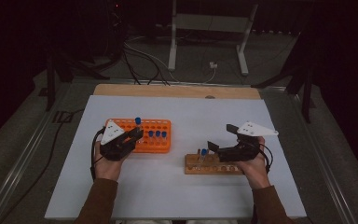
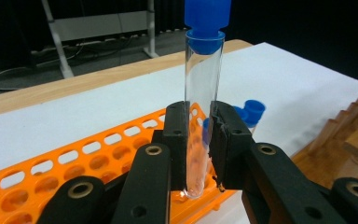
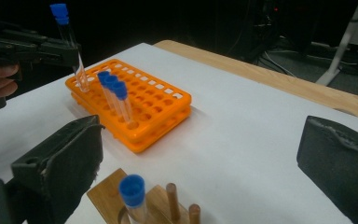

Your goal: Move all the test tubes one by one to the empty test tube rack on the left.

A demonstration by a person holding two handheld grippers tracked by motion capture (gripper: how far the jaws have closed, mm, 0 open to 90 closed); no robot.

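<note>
Currently the clear tube [image 2: 201, 112] with its blue cap stands upright over the near edge of the orange rack [image 2: 98, 161], its rounded bottom just above the holes. Left claw [image 2: 200, 144] is clamped on the tube's lower half. Right claw [image 3: 200, 163] gapes wide above the wooden stand [image 3: 121, 200], holding nothing. Right gripper view shows three capped tubes [image 3: 116, 95] seated in the rack; the high view shows the white bench [image 1: 177, 186].

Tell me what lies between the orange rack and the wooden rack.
Bare white table. In the high view nothing stands between the orange rack and the wooden rack; the right gripper view shows the same bare stretch.
</note>
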